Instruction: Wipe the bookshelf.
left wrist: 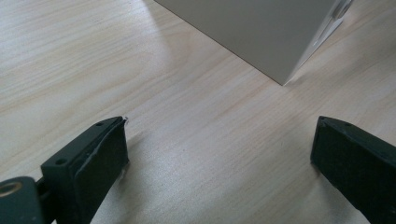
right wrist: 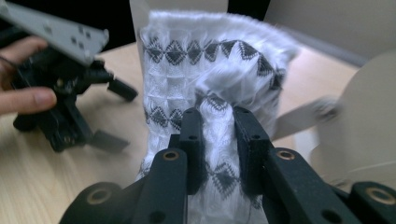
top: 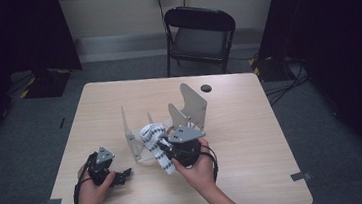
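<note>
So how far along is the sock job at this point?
Done: the right gripper has its jaws shut on the white sock with black diamond bands, so the grasp looks complete. In hand: the sock hangs at the beige rack, draped by its front panels; whether it is going on or coming off I cannot tell. Left: finishing that move. The left gripper rests open on the table, holding nothing.

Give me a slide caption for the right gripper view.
Right tongs pinching a white sock with black diamond bands beside the beige rack.
</note>
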Tool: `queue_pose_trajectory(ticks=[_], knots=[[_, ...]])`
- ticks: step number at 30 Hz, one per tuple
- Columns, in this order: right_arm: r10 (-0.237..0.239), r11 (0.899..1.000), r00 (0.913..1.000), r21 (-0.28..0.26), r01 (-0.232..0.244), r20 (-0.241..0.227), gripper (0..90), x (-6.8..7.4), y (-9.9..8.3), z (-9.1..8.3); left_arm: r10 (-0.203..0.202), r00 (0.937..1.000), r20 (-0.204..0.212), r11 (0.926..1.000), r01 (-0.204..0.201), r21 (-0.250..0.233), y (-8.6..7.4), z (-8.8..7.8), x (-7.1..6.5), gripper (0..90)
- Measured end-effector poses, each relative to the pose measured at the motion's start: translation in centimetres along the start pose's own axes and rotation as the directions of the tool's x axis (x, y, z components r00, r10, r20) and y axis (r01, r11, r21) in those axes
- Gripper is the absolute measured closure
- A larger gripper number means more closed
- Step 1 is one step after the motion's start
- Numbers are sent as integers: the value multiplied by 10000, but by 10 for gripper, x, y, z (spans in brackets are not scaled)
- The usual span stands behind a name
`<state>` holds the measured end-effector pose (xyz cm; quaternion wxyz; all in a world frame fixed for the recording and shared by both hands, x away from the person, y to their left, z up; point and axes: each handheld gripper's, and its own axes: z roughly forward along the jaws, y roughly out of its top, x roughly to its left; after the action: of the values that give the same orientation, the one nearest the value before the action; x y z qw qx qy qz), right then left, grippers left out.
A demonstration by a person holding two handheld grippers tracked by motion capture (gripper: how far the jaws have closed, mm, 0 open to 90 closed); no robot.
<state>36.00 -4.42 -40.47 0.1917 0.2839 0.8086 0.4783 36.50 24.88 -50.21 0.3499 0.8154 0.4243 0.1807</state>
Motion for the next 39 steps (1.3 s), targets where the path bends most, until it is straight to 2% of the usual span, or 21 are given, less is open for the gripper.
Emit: queue_pose_trajectory(ticks=[7,12,17,21,26,31,35,39], knots=[[-21,9970,9998,779,35,-180,760,4,-27,18,-1,10000,0,10000,1,-1,0,0,0,36],[-62,9910,9996,1337,99,-277,759,5,-44,26,0,10000,-1,10000,0,-2,0,0,0,36],[147,9826,9994,1853,-87,-310,757,3,-64,35,0,10000,-1,10000,0,-2,0,0,0,36],[261,9778,9991,2088,-185,-333,753,1,-72,39,2,10000,0,10000,-2,0,0,0,0,36],[326,9692,9976,2459,-166,-611,750,0,-75,39,-11,10000,-1,10000,11,-3,0,0,0,36],[281,9681,9969,2504,-89,-734,751,1,-74,31,-2,10000,0,10000,2,-2,0,0,0,36],[261,9792,9970,2025,-110,-723,752,3,-65,19,1,10000,-3,10000,-1,-3,0,0,0,36],[52,9921,9981,1251,25,-609,753,4,-44,2,12,10000,0,10000,-12,1,0,0,0,36]])
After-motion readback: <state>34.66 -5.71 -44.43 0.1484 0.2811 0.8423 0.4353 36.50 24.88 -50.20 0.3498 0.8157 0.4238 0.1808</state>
